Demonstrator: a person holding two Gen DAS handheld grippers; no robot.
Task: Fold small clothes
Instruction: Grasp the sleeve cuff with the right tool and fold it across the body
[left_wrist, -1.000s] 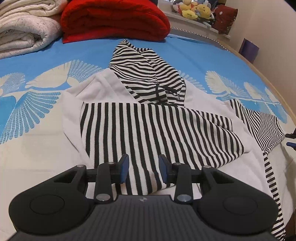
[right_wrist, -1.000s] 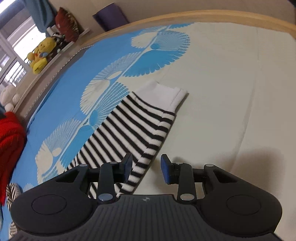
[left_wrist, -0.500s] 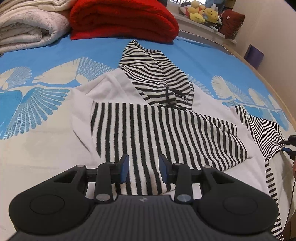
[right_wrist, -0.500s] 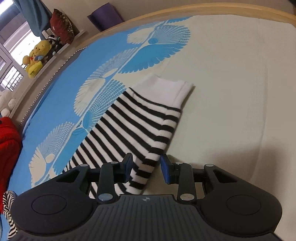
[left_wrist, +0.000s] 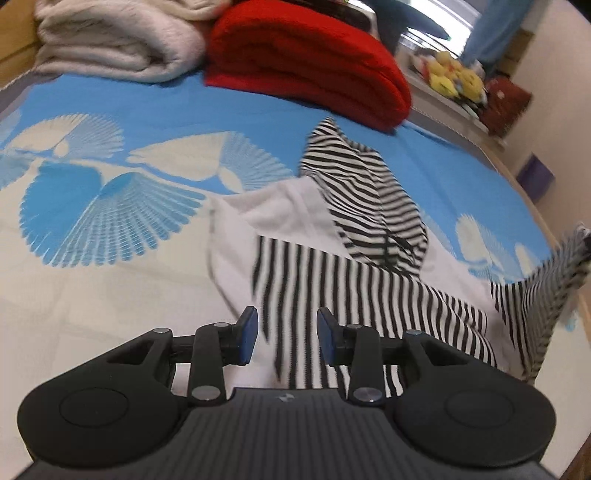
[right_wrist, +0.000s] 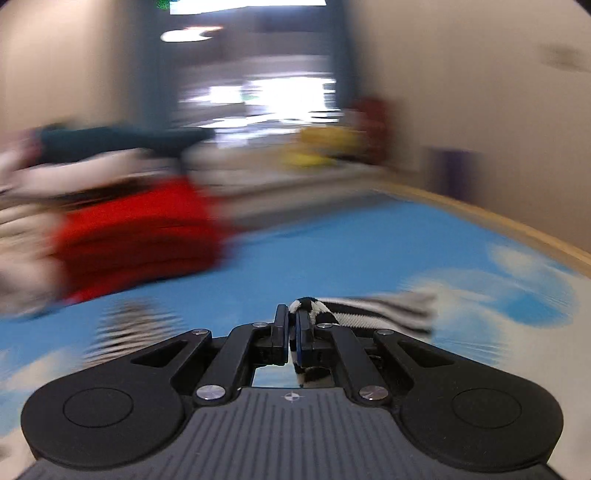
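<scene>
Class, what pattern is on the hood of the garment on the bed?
Black and white stripes on the hood, clearest in the left wrist view.

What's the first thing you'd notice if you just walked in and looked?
Probably the zebra-striped top spread across the middle of the blue bed, with one sleeve lifted off it at the right. The right gripper has its jaws pinched on that sleeve. Behind, a bright red blanket sits folded.

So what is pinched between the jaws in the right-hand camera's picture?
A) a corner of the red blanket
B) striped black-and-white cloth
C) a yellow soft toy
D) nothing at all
B: in the right wrist view the right gripper has its jaws shut on a fold of the striped sleeve, which trails off to the right above the blue bedspread.
</scene>
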